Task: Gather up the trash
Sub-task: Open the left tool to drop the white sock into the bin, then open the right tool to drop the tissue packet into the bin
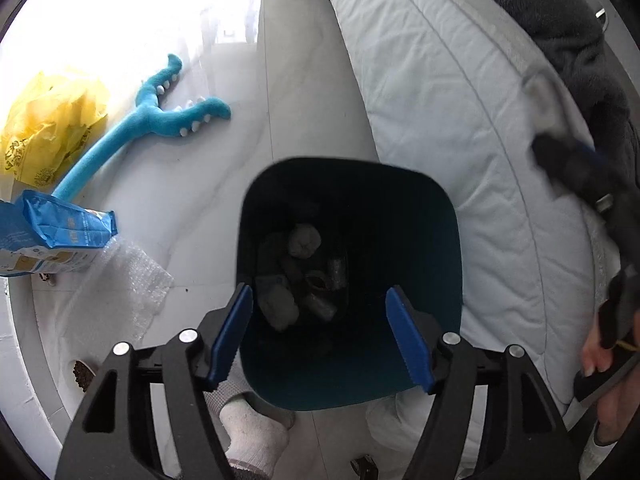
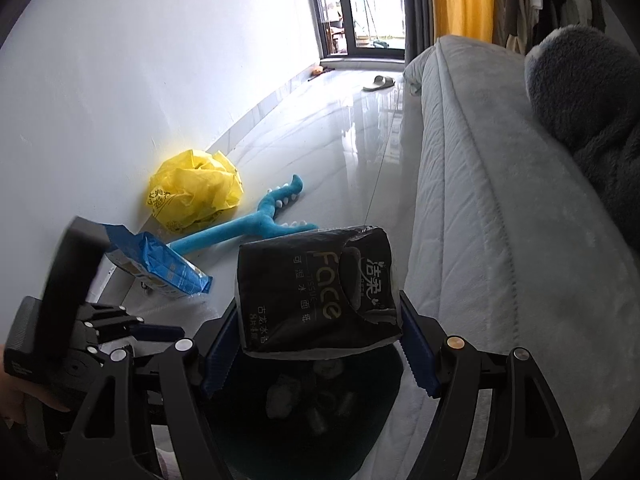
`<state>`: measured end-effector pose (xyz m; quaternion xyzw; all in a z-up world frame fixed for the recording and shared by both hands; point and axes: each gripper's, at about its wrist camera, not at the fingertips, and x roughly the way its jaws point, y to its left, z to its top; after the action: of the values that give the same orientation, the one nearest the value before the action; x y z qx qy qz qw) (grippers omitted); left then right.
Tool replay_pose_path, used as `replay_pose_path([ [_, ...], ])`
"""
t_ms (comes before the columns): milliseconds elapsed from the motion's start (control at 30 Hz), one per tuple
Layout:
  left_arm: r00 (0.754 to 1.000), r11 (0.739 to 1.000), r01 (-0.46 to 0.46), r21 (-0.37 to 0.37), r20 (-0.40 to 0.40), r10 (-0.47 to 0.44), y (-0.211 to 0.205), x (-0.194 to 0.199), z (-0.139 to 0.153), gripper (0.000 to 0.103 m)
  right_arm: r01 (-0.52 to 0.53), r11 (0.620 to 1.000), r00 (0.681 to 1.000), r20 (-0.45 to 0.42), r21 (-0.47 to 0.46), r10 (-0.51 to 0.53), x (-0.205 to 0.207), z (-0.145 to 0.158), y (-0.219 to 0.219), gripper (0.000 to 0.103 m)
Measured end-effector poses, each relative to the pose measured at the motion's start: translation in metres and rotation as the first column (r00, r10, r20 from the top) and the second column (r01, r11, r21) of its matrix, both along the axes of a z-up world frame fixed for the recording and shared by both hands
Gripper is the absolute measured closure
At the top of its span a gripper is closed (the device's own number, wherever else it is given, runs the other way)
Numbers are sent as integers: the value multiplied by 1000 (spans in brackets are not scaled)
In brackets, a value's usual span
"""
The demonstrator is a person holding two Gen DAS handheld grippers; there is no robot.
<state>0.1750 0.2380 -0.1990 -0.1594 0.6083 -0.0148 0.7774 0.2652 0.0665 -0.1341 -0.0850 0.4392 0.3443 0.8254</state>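
Left tool [image 1: 320,336] wide and empty above the bin [image 1: 348,376]; right tool [image 2: 318,346] clamped on a black tissue pack [image 2: 316,292] over the bin's crumpled trash [image 1: 296,276].

Left gripper [image 1: 320,332]: blue-padded jaws stood apart, nothing between them, directly above the open bin [image 1: 424,216]. Bin: dark teal, rounded-square, on the pale glossy floor [image 1: 224,168], holding several grey crumpled wads [image 1: 304,240]. Pale quilted bedding [image 1: 440,100]: just right of the bin. Blue plush toy [image 1: 144,120]: on the floor to the left, beside a crumpled yellow plastic bag [image 1: 48,120]. Blue packet [image 1: 56,236]: nearer, at the left edge, lying partly on bubble wrap [image 1: 128,284]. White sock [image 1: 252,428]: below the bin.
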Motion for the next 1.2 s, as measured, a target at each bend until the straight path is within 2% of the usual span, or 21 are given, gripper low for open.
replay_pose_path([
  [133, 995, 999, -19, 37, 100, 15, 8, -2, 23, 27, -9, 1000, 997, -80, -23, 7, 1, -25, 10, 30],
  [300, 970, 996, -51, 77, 239, 32, 14, -5, 53, 26, -19, 998, 989, -148, -51, 11, -2, -53, 20, 30],
  [367, 955, 993, -73, 92, 293, 43, 18, -7, 65, 23, -29, 998, 985, -170, -64, 17, -6, -62, 24, 30],
  [500, 920, 987, -106, 120, 389, 52, 23, -9, 87, 22, -48, 994, 983, -181, -95, 31, -11, -72, 30, 29],
  [767, 835, 966, -170, 196, 549, 35, 20, -16, 129, 16, -94, 985, 969, -239, -145, 57, -20, -92, 41, 29],
  [867, 799, 961, -175, 213, 601, 12, 12, -18, 143, 13, -133, 981, 957, -275, -144, 90, -25, -94, 43, 27],
  [933, 782, 964, -178, 199, 623, 16, 7, -17, 151, 10, -144, 980, 955, -280, -136, 102, -29, -91, 43, 22],
  [1000, 767, 968, -173, 180, 641, 18, 2, -15, 159, 9, -147, 984, 955, -275, -104, 114, -31, -80, 40, 19],
  [1200, 721, 966, -174, 193, 693, -8, -18, -12, 179, 7, -145, 989, 967, -217, -37, 134, -33, -42, 26, 14],
])
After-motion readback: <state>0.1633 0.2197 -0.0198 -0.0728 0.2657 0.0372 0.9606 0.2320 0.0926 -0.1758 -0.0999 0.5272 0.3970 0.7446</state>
